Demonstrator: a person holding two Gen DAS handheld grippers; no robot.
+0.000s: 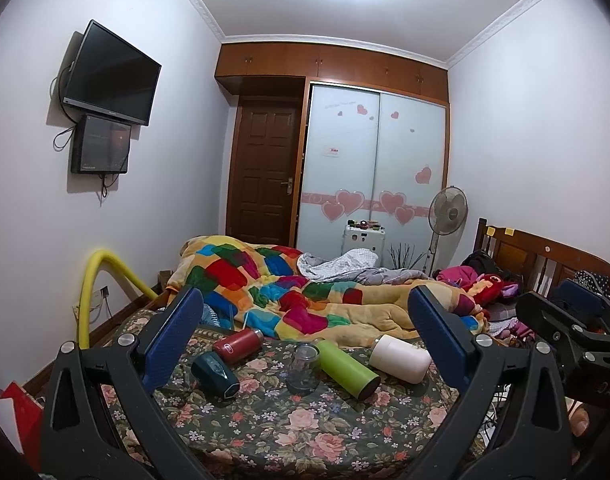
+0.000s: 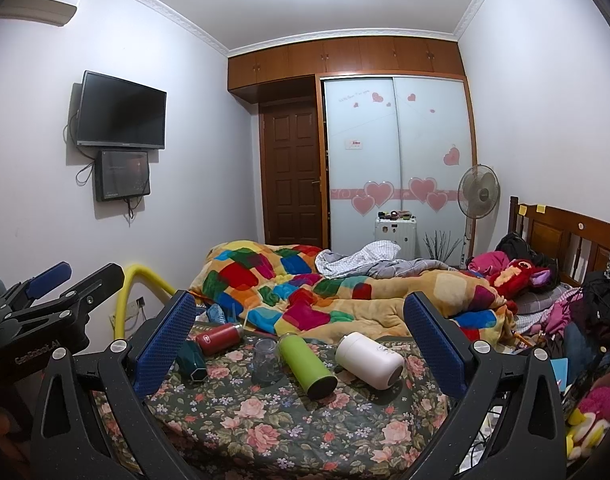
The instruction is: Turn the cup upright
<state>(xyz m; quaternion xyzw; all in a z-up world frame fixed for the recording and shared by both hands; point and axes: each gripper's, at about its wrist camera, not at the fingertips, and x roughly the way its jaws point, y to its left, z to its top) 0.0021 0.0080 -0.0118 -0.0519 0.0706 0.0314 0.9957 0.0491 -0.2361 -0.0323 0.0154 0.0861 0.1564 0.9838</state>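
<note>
The cup (image 1: pixel 303 366), a clear glass one, stands mouth-down on the floral bedspread (image 1: pixel 273 432), ahead of the left tongs (image 1: pixel 305 334) and roughly centred between their spread blue pads (image 1: pixel 173 340); seen from the right tongs (image 2: pixel 299 340) it sits ahead and left of centre (image 2: pixel 265 361). Both tongs are wide apart and hold nothing, hovering short of the row of vessels. Behind that row a patchwork quilt (image 1: pixel 289 292) is heaped across the bed. Among the vessels, the green bottle (image 1: pixel 348 368) lies on its side just right of the cup, its dark base toward the tongs. The white container (image 1: pixel 400 358) lies tipped farther right, close to the left tongs' right pad. The red flask (image 1: pixel 238 345) lies on its side beyond and left of the cup. A dark teal cup (image 1: pixel 216 374) lies tipped over nearest the left pad, its open mouth toward the camera.
</note>
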